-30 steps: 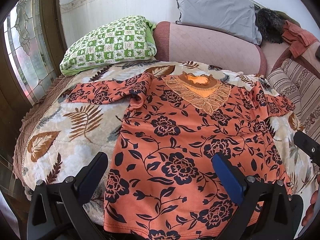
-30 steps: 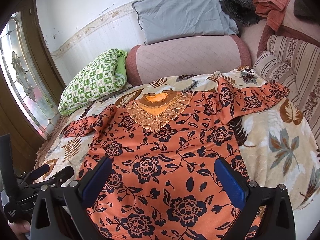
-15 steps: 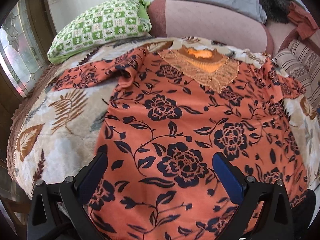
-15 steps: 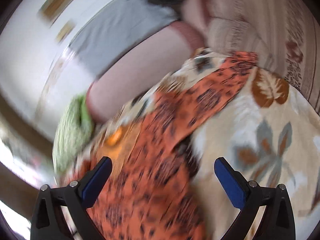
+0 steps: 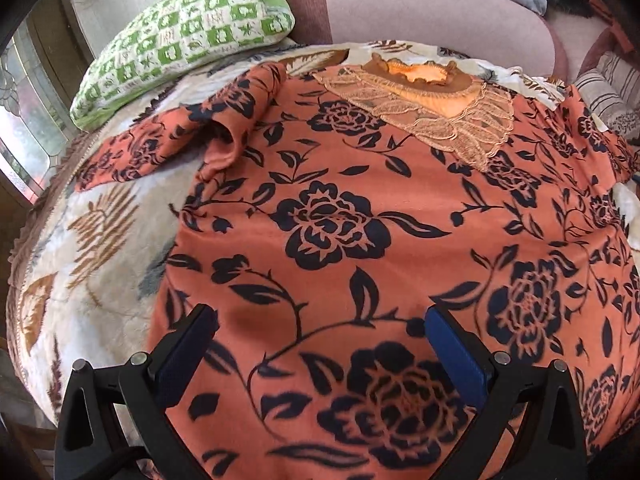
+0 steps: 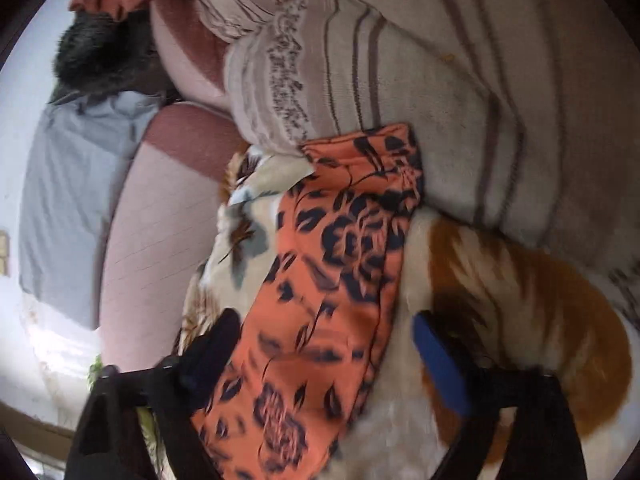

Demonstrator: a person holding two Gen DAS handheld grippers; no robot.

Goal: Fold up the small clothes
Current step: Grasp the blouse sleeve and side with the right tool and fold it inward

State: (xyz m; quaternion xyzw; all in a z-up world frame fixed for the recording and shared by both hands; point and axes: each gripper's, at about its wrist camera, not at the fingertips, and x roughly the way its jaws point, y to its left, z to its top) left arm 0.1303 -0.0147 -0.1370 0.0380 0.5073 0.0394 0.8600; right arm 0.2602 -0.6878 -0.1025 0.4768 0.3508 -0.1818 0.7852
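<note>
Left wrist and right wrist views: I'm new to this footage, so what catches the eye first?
The orange flowered blouse spread flat over the leaf-print blanket, lace collar toward the sofa back. Behind it, at left, lies a green checked pillow. In the right wrist view, the open right tongs straddle the blouse's sleeve beside a striped cushion.

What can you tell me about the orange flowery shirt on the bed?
The orange shirt is soft-looking cloth printed with dark navy roses, leaves and vines. A tan lace collar trims its neck. It lies face up, spread nearly flat on a leaf-patterned blanket. One sleeve is bunched and wrinkled near the green checked pillow; the other sleeve stretches toward a striped cushion. Both grippers hover over it with open jaws, not pinching it.
</note>
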